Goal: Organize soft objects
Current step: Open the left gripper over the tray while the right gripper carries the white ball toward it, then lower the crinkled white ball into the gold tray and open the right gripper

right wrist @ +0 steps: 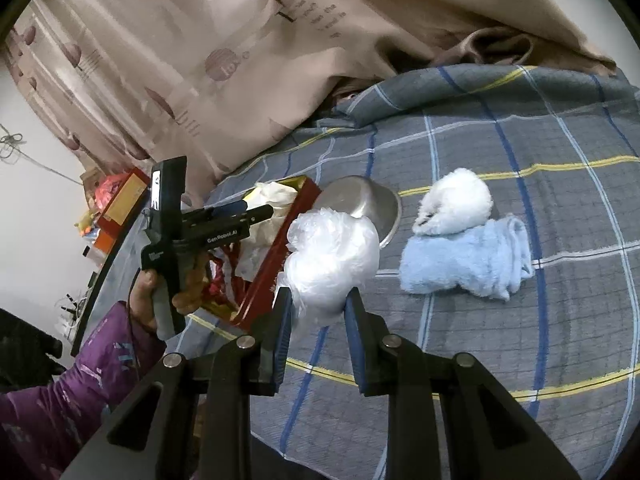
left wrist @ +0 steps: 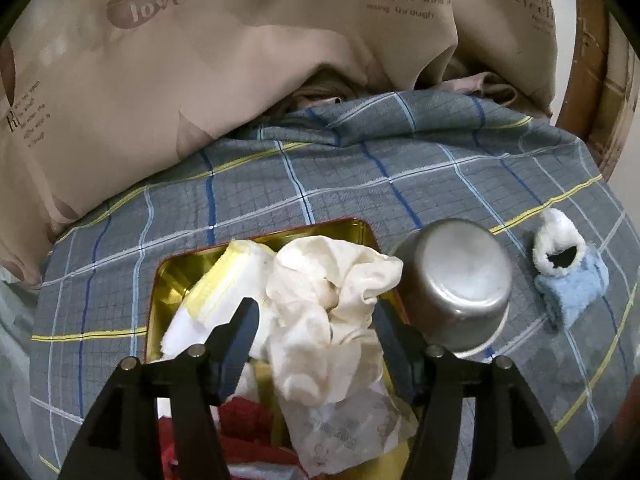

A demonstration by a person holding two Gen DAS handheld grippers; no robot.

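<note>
A red tin with a gold inside (left wrist: pixel 172 280) lies on the plaid bedcover, filled with soft things. In it are a crumpled cream cloth (left wrist: pixel 320 280), a yellow-edged white cloth (left wrist: pixel 224 280), something red (left wrist: pixel 248 420) and a patterned clear wrapper (left wrist: pixel 352 428). My left gripper (left wrist: pixel 314 320) stands open over the tin. The cream cloth lies loose between its fingers. In the right wrist view the left gripper (right wrist: pixel 240 214) hovers above the tin (right wrist: pixel 272 264). My right gripper (right wrist: pixel 319 308) is shut on a crumpled white plastic bag (right wrist: pixel 332 256), held beside the tin's red wall.
A steel bowl (left wrist: pixel 456 280) lies tipped next to the tin. A fluffy blue sock with a white fur cuff (right wrist: pixel 460 268) rests further right on the bedcover (right wrist: pixel 520 340). A beige printed curtain (left wrist: pixel 160 80) hangs behind. A purple sleeve (right wrist: pixel 80 380) and boxes (right wrist: pixel 124 196) are at left.
</note>
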